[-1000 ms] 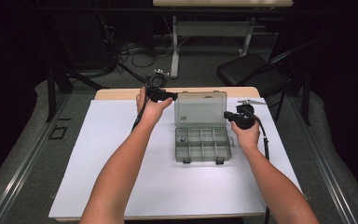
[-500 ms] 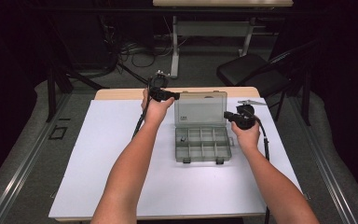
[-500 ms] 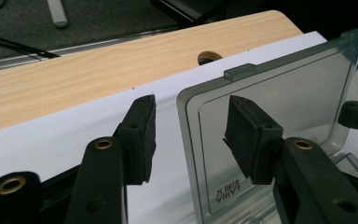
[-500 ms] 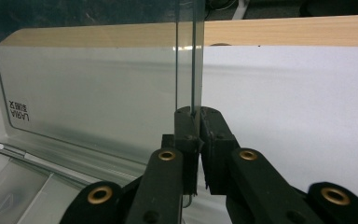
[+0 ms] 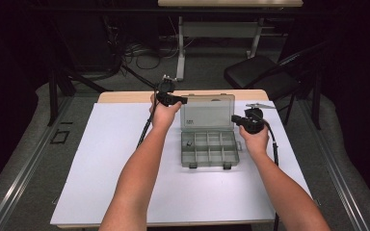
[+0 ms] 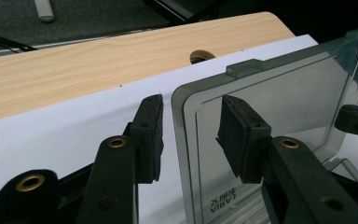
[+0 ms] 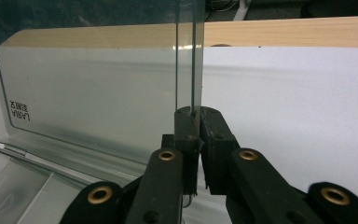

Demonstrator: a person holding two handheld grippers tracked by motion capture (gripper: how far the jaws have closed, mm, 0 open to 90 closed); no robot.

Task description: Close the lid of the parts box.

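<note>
A grey see-through organiser box (image 5: 210, 165) lies on the white sheet, its lid (image 5: 207, 113) standing upright at the back. My left gripper (image 5: 183, 100) is at the lid's upper left corner. In the left gripper view the gripper (image 6: 191, 135) is open, with the lid's (image 6: 284, 102) side edge between its two pads and a gap on each side. My right gripper (image 5: 236, 119) is at the lid's right edge. In the right gripper view the gripper (image 7: 196, 123) is shut on the edge of the lid (image 7: 98, 88). One compartment holds a small dark piece (image 5: 189, 143).
The white sheet (image 5: 106, 163) covers most of a wooden table (image 5: 125, 96). A flat metal piece (image 5: 261, 105) lies at the back right. A black chair (image 5: 260, 77) and floor cables (image 5: 144, 55) are beyond the table.
My left gripper has shifted slightly right, bringing its open jaws around the lid's left corner. The right gripper and the lid have stayed put.
</note>
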